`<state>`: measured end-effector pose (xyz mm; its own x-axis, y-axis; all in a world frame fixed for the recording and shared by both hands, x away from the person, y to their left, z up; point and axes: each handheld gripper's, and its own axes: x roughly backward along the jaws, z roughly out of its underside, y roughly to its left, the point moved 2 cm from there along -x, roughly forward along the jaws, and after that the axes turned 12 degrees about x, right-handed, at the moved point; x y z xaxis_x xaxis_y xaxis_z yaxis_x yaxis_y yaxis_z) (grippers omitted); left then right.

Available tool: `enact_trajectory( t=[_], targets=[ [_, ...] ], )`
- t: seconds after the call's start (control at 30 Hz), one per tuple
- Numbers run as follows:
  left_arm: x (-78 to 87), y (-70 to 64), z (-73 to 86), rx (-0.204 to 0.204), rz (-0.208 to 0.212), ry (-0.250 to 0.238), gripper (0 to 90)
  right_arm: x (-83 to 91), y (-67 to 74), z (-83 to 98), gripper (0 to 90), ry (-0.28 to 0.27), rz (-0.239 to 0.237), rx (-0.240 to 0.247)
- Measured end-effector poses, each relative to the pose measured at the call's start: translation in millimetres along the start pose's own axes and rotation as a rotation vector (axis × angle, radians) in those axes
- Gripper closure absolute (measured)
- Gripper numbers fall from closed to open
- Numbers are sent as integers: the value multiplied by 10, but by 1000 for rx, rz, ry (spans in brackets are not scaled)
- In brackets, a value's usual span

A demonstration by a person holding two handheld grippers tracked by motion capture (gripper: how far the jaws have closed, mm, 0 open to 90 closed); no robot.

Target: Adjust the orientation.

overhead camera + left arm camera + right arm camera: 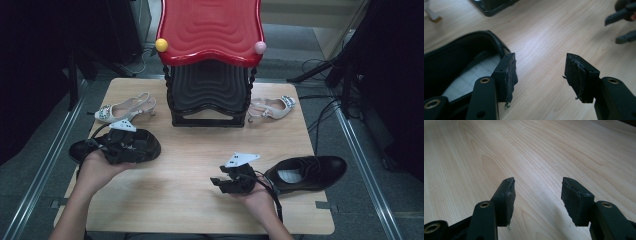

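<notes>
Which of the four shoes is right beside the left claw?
The black shoe at the table's left, beside the open left claw. The other black shoe lies at the right, and the two pale heeled sandals flank the rack.

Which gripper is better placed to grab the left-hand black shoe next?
Left, probably. The left gripper hovers right over that black shoe, jaws open with the shoe's rim beside one pad. The right gripper sits open across the table, by the other black shoe.

The left gripper [131, 146] hovers over a black shoe [80, 148]. The right gripper [220, 182] rests near another black shoe [312, 170] on the table [190, 150].
</notes>
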<state>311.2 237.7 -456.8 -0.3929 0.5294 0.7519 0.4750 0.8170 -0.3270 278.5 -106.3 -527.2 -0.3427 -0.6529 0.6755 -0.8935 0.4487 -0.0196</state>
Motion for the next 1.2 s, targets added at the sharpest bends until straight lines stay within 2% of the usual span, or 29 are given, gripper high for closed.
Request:
enact_trajectory(
  t=[0.13,0.17,0.27,0.4,0.43,0.5,0.57,0.7,0.9,1.0,1.13,1.2],
  targets=[
    [-15,72,-92,5,-16,-8,431,-4,-5,2,453,3,0,2],
    [-24,98,-113,18,-15,-7,431,-5,-6,3,453,4,1,3],
    [-61,147,-143,23,-23,7,433,-11,-7,4,453,5,2,5],
    [-206,241,-149,65,-38,33,488,-23,2,6,453,13,2,5],
    [-236,256,-147,61,-53,42,494,-24,3,7,453,14,3,6],
    [-280,273,-142,62,-53,55,513,-27,1,8,452,17,4,12],
    [-322,289,-140,73,-66,50,541,-31,2,9,452,21,4,15],
    [-340,284,-158,63,-86,31,587,-41,14,13,452,32,4,20],
    [-527,309,-199,67,-101,99,610,-62,44,21,447,54,3,26],
    [-544,325,-221,108,-86,122,640,-64,52,26,447,59,4,28],
    [-556,321,-227,119,-87,129,678,-63,54,40,446,65,4,20],
    [-550,286,-220,105,-106,127,707,-58,53,46,445,65,6,19]
  ],
)
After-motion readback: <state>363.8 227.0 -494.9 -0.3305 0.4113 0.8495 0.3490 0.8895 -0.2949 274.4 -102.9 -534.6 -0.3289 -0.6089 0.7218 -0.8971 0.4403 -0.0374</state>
